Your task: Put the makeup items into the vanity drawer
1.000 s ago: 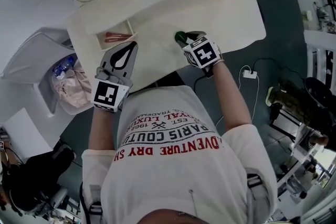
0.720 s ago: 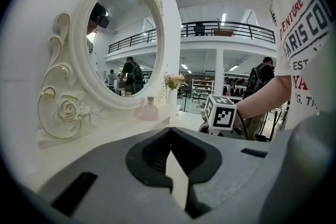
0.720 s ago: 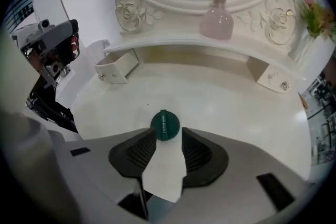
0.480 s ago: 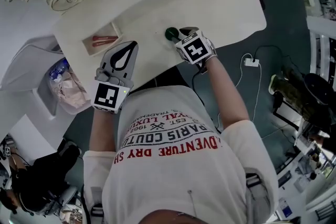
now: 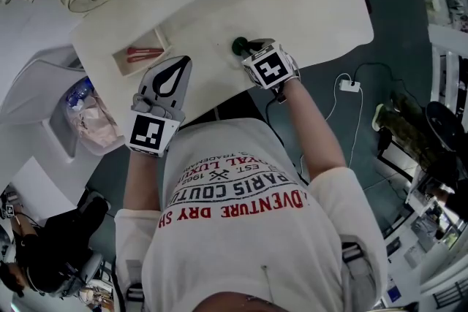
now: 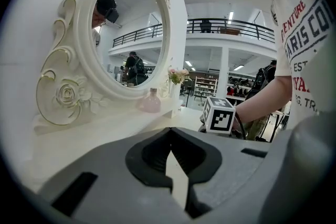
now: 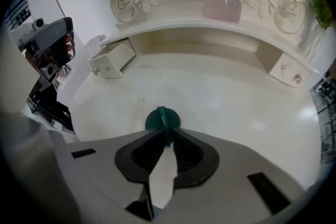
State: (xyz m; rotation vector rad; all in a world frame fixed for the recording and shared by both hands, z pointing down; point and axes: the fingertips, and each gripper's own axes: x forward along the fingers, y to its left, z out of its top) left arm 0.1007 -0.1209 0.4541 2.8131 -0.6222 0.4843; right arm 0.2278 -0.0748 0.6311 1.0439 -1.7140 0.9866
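Note:
A dark green round compact (image 7: 162,119) lies on the white vanity top (image 5: 314,4), near its front edge. My right gripper (image 7: 164,135) reaches over it, and its jaws are closing with the compact's thin upright edge pinched between the tips. In the head view the compact (image 5: 239,46) shows just beyond the right gripper (image 5: 251,51). The small left drawer (image 5: 139,56) stands open with red items inside; it also shows in the right gripper view as the open drawer (image 7: 112,59). My left gripper (image 5: 178,63) hovers in front of that drawer, shut and empty (image 6: 169,132).
A pink bottle (image 7: 222,2) stands on the back shelf under the oval mirror (image 6: 126,34). A second small drawer (image 7: 286,68) at the right is closed. A bin with plastic bags (image 5: 91,117) sits left of the vanity. A cable and charger (image 5: 346,85) lie on the floor at right.
The right gripper's jaws have come together around the green compact. The left gripper has stayed where it was, shut.

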